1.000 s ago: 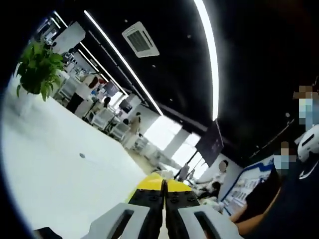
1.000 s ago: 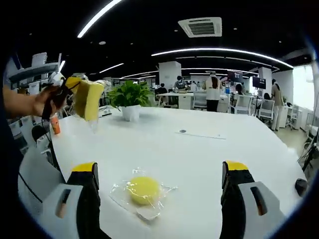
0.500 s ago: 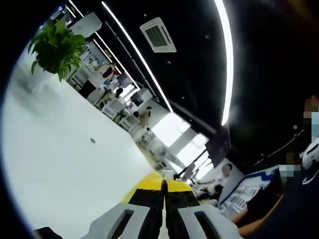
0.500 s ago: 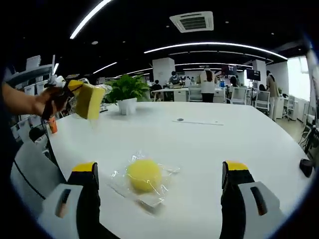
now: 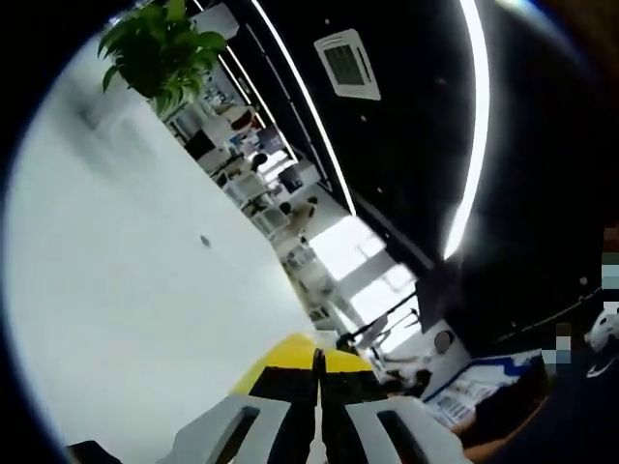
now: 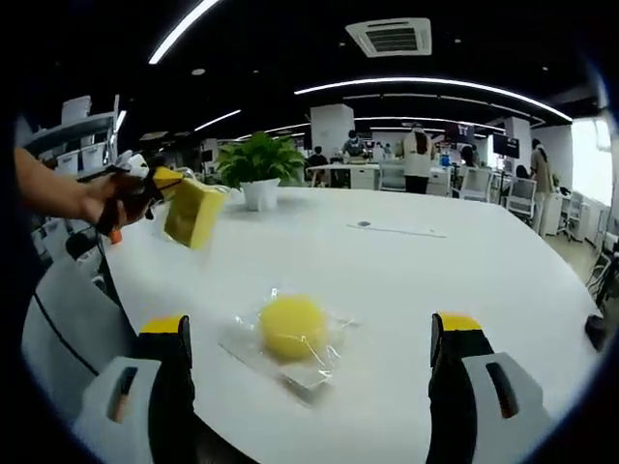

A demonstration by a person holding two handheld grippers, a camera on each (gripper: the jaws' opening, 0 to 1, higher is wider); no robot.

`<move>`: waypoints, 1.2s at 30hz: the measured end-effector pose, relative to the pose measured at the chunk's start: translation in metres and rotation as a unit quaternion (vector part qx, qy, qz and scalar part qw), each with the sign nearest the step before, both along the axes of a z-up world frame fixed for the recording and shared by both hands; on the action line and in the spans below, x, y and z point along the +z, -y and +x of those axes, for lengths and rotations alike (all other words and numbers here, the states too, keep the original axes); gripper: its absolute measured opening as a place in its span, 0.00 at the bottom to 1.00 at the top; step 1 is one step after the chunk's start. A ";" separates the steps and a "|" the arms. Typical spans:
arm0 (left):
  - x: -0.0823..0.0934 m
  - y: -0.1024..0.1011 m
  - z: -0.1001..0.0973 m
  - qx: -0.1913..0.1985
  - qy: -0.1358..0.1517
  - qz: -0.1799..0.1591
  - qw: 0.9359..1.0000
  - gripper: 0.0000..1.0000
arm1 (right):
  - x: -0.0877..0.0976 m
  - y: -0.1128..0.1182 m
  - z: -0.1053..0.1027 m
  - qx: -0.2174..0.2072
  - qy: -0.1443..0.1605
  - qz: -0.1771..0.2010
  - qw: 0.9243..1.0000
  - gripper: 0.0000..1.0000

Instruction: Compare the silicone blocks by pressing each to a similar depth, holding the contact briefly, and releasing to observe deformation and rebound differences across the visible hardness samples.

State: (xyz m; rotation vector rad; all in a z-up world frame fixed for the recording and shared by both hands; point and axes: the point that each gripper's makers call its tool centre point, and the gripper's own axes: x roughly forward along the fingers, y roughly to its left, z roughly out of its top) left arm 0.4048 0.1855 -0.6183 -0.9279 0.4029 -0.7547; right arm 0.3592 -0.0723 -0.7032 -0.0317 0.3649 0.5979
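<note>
My left gripper (image 6: 160, 184) is clamped on a yellow block (image 6: 193, 214) held above the white table (image 6: 464, 280); my right gripper (image 6: 309, 362) gapes wide before the bagged yellow round sample (image 6: 293, 327). Next, I judge, lower and press. Since a second ago the block has swung nearer the sample.

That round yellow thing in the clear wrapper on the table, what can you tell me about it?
The round yellow block is a smooth, domed disc, soft and rubbery by its look. It sits inside a crinkled clear plastic bag that spreads beyond it, flat on the white table. Nothing else touches it: the right tongs stand open to either side, apart from it. A squarish yellow block is held up in the air by the left tongs.
</note>
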 end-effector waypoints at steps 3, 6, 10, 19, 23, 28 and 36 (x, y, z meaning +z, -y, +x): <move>-0.008 -0.004 0.002 0.006 -0.014 -0.009 1.000 0.00 | -0.007 0.001 0.000 -0.001 -0.014 -0.003 1.000 0.96; -0.016 -0.007 0.002 0.014 -0.029 -0.016 0.999 0.00 | -0.011 -0.001 -0.002 0.005 -0.022 -0.010 1.000 0.96; -0.026 -0.009 0.002 0.015 -0.043 -0.012 0.999 0.00 | -0.012 0.000 -0.002 0.003 -0.024 -0.010 1.000 0.96; -0.048 -0.011 0.000 0.008 -0.083 -0.010 0.996 0.00 | -0.013 -0.001 -0.003 0.009 -0.025 -0.017 1.000 0.96; -0.059 -0.012 -0.001 0.001 -0.096 -0.006 0.995 0.00 | -0.013 0.000 -0.003 0.003 -0.028 -0.015 0.999 0.96; -0.077 -0.021 -0.002 0.008 -0.117 0.008 0.993 0.00 | -0.012 0.001 -0.003 0.001 -0.027 -0.010 1.000 0.96; -0.099 -0.037 0.006 0.033 -0.100 0.064 0.992 0.00 | -0.015 -0.001 -0.004 0.003 -0.034 -0.016 0.999 0.96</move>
